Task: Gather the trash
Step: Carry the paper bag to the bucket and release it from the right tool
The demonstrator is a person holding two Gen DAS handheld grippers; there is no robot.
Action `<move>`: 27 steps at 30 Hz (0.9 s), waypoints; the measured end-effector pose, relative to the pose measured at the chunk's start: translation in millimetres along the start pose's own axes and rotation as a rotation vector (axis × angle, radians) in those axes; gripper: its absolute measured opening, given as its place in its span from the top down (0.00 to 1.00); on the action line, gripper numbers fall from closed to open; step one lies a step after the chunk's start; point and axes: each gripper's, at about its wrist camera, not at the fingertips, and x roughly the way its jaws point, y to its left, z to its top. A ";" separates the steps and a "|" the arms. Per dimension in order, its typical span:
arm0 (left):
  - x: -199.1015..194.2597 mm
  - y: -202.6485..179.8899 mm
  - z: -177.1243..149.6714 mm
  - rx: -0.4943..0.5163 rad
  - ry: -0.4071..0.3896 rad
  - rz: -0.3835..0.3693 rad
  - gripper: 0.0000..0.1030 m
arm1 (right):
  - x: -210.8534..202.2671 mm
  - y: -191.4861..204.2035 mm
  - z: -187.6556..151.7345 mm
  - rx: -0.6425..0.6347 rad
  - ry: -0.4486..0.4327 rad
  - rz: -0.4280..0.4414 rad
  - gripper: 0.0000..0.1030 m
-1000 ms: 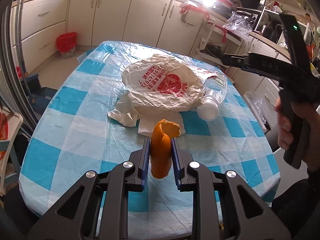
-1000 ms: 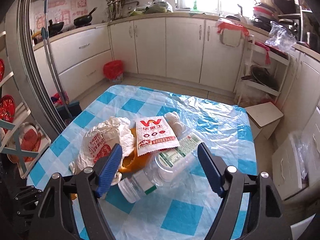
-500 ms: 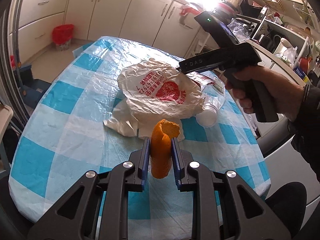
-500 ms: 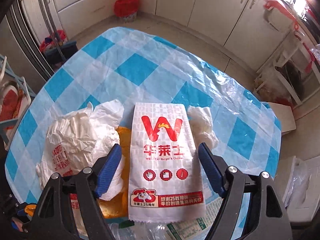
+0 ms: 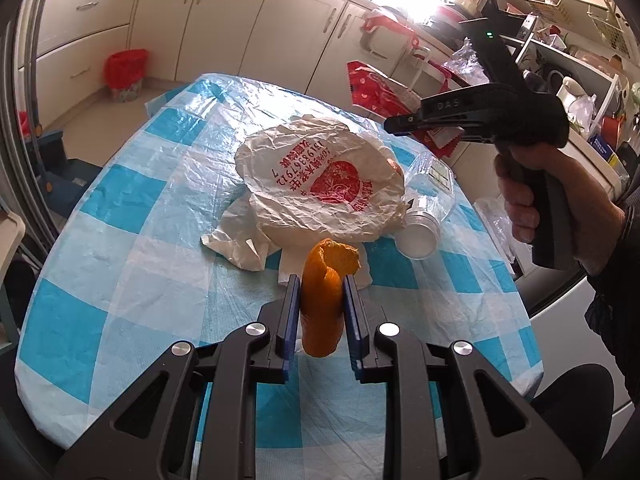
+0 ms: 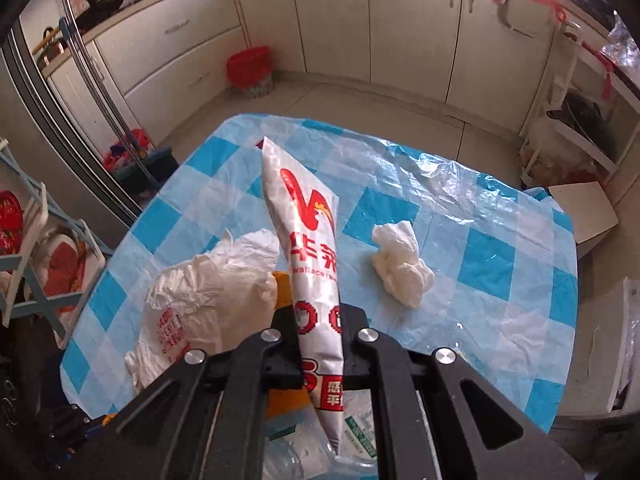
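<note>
My left gripper is shut on an orange peel, held above the near part of the checked table. My right gripper is shut on a white and red paper bag, lifted off the table; the bag also shows in the left wrist view, with the right gripper above the table's right side. A crumpled white plastic bag with red print lies mid-table, also in the right wrist view. A clear plastic bottle lies beside it.
A crumpled white tissue lies on the table. A red-lined trash bin stands on the floor by the cabinets, also in the right wrist view. A fridge and shelves flank the table.
My right gripper has shut on the white and red paper bag and lifted it off the table. My left gripper still holds the orange peel, barely moved.
</note>
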 end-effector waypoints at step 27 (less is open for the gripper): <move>-56.2 -86.2 -13.2 0.162 -0.058 -0.082 0.81 | -150.0 -47.1 -186.1 0.304 -0.290 0.178 0.92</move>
